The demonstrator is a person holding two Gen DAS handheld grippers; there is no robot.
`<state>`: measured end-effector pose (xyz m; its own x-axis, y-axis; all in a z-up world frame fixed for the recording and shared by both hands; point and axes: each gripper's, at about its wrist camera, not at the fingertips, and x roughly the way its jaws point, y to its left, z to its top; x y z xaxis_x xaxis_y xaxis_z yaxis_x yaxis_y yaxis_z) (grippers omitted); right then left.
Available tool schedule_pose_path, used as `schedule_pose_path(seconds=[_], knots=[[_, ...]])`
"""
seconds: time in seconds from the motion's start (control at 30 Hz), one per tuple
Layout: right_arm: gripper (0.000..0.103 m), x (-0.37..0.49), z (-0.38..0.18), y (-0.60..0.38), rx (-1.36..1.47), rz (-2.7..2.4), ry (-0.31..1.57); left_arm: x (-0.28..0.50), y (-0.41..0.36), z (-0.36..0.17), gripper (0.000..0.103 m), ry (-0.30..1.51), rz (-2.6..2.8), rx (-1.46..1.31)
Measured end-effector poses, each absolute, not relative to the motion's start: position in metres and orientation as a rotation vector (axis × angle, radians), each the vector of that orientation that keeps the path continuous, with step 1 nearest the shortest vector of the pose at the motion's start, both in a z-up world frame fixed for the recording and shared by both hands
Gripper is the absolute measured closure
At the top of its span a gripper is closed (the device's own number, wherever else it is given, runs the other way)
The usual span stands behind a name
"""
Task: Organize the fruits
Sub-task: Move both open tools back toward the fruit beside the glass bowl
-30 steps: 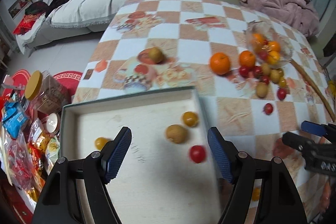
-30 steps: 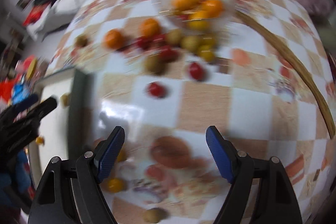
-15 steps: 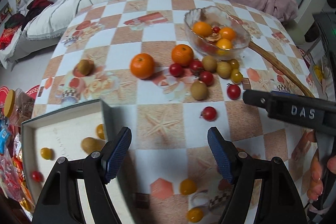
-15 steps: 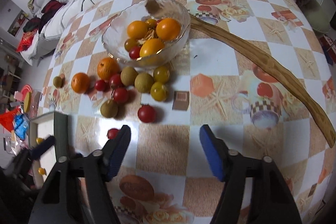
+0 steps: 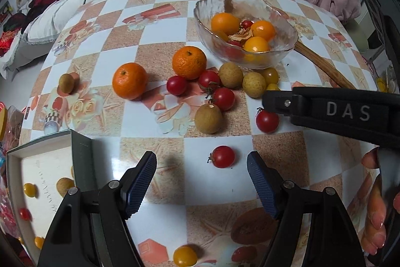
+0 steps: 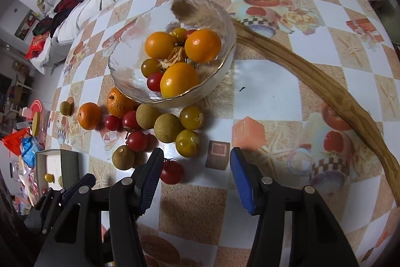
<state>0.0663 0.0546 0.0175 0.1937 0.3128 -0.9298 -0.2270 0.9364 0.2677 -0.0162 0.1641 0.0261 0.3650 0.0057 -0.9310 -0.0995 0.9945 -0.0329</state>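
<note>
Above the checkered counter (image 5: 160, 31), the left tool (image 5: 201, 179) hung spread over a small red cherry tomato (image 5: 222, 156); the right tool (image 6: 196, 177) was closing, empty.

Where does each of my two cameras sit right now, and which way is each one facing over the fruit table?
Left wrist: on the left gripper, angled steeply down at a lone cherry tomato; its fingers, the right gripper's arm and a hand show.
Right wrist: on the right gripper, closing on nothing, aimed down near the glass bowl; its fingers and the left gripper at lower left show.
Shared: the bowl, the loose fruit, the wooden stick, the white tray.
</note>
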Motion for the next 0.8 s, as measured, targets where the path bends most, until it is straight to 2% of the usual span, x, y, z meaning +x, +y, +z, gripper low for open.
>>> schedule_pose_path(seconds=[0.13, 0.17, 0.2, 0.3, 0.33, 0.4, 0.5, 0.8], knots=[[0.055, 0.068, 0.016, 0.061, 0.063, 0.402, 1.323, -0.013, 0.161, 0.022, 0.027, 1.208, 0.078, -0.095], [0.06, 0.068, 0.016, 0.063, 0.061, 0.413, 1.326, -0.012, 0.16, 0.021, 0.033, 1.21, 0.079, -0.098], [0.065, 0.068, 0.016, 0.064, 0.063, 0.421, 1.328, -0.011, 0.16, 0.019, 0.043, 1.219, 0.08, -0.102], [0.079, 0.069, 0.017, 0.066, 0.07, 0.439, 1.326, -0.011, 0.157, 0.016, 0.048, 1.231, 0.085, -0.093], [0.079, 0.069, 0.017, 0.066, 0.077, 0.443, 1.326, -0.011, 0.157, 0.016, 0.051, 1.232, 0.085, -0.095], [0.079, 0.068, 0.019, 0.062, 0.09, 0.442, 1.324, -0.012, 0.159, 0.017, 0.067, 1.225, 0.089, -0.099], [0.079, 0.064, 0.022, 0.052, 0.106, 0.436, 1.319, -0.013, 0.165, 0.019, 0.08, 1.225, 0.07, -0.137], [0.079, 0.037, 0.027, 0.027, 0.158, 0.418, 1.335, -0.03, 0.177, 0.028, 0.08, 1.221, 0.038, -0.188]])
